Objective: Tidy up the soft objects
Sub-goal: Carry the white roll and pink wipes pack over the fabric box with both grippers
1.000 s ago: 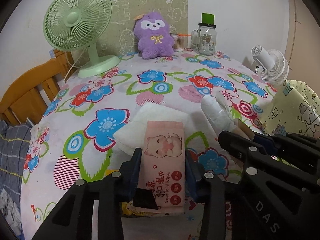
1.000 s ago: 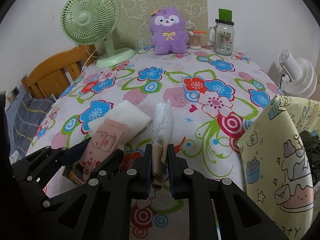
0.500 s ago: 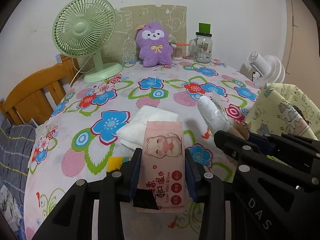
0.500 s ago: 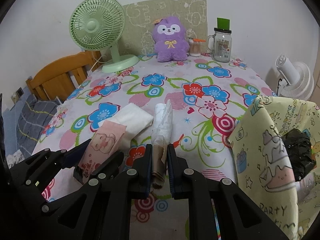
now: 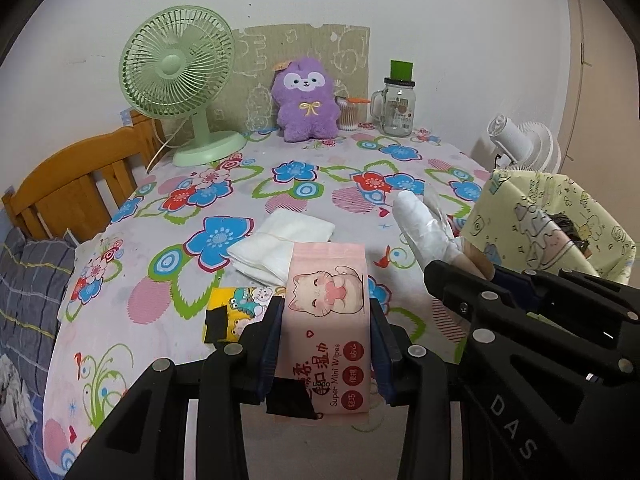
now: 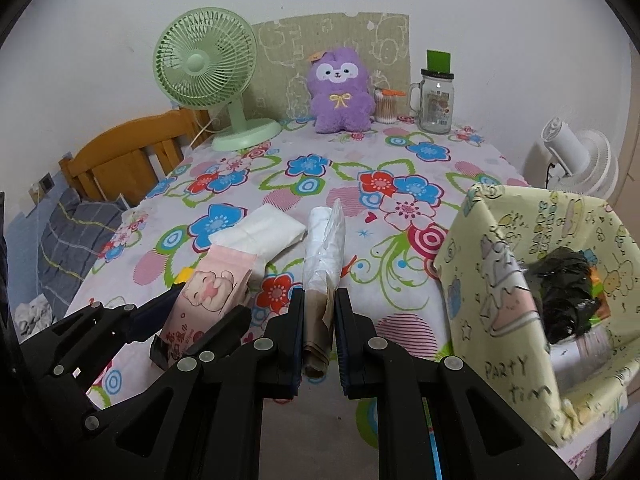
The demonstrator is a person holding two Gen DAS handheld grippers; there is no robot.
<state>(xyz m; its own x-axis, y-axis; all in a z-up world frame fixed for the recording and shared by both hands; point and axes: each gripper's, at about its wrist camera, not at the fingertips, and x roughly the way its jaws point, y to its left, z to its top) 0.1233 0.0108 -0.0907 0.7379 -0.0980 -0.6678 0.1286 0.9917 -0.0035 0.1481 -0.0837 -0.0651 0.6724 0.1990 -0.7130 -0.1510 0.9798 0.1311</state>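
Both picks are up off the table now: my left gripper (image 5: 324, 332) is clamped on the pink wipes pack (image 5: 326, 316), my right gripper (image 6: 318, 320) pinches the plastic-wrapped roll (image 6: 324, 248). Yellow bag (image 6: 520, 264) at the frame's right looks like the next stop.

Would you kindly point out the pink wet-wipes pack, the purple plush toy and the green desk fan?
pink wet-wipes pack (image 5: 326, 312): left wrist view, on the cat print.
purple plush toy (image 5: 306, 108): left wrist view, on its belly.
green desk fan (image 6: 204, 62): right wrist view, on the grille hub.
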